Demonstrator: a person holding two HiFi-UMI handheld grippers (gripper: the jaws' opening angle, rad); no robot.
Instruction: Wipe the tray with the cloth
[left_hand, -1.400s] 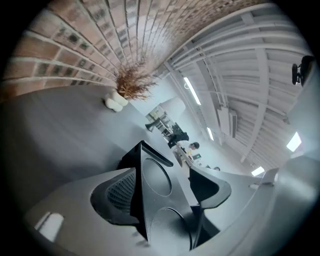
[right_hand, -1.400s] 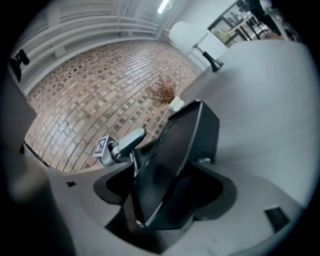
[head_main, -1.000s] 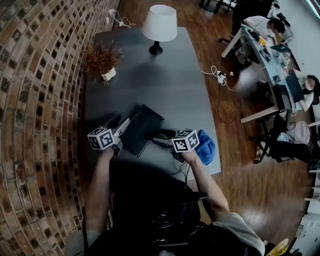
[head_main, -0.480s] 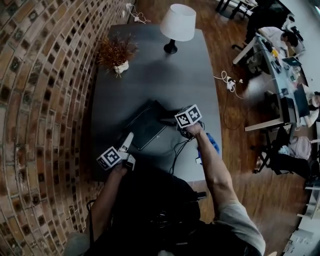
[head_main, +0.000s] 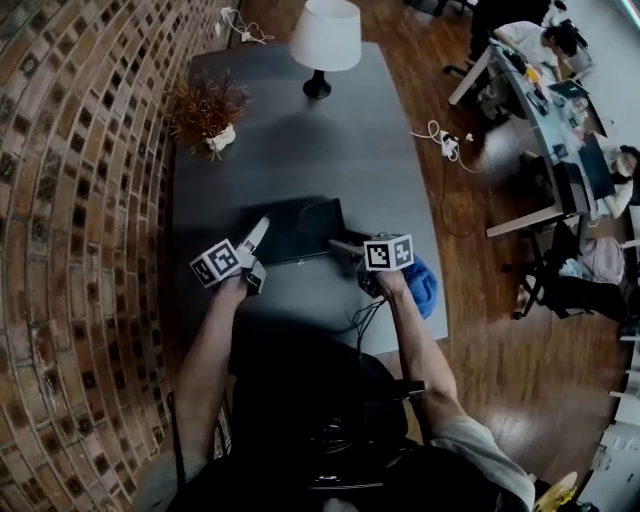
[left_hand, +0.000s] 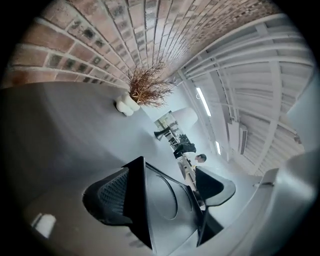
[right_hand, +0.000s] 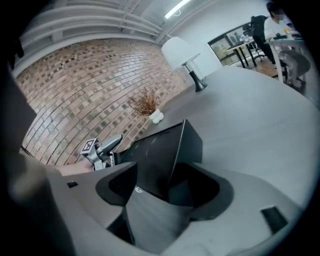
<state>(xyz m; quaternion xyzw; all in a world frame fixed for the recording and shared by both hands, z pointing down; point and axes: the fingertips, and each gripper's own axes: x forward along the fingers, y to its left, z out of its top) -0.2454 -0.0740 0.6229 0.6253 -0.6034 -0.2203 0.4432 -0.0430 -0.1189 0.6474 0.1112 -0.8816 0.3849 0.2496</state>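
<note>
Black rectangular tray (head_main: 295, 232) on grey table (head_main: 330, 140); crumpled blue cloth (head_main: 422, 285) at table's right edge, near tray.

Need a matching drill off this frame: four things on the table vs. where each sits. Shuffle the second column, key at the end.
Things:
1. tray
2. cloth
3. lamp
4. potted plant

Places:
A. far end of the table
B. right edge, near side
C. mid-table
D. edge along the brick wall

Pairs: 1-C; 2-B; 3-A; 4-D
</note>
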